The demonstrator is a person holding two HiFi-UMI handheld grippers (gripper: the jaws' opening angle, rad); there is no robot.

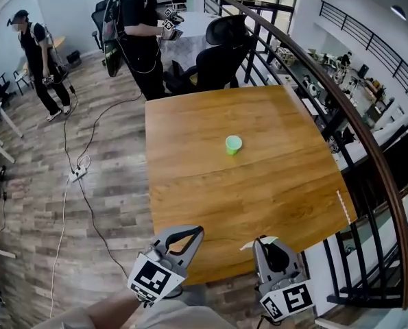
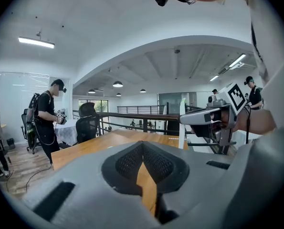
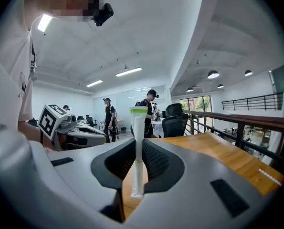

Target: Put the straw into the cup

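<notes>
The right gripper (image 1: 267, 241) had its fingers clamped on a straw (image 3: 138, 151), held upright in what looked like a paper wrapper with a green band at the top, at the near edge of the worktop (image 1: 272, 184). The left gripper (image 1: 193, 233) hung beside it, fingers together on nothing. The green cup (image 1: 233, 144) stood mouth up near the middle of the worktop, well apart from both grippers. The step in hand appeared to be the carry, with the straw secured and the cup not yet reached. The next move would call for bringing the straw over the cup's mouth and lowering its bottom end inside before the fingers let go.
</notes>
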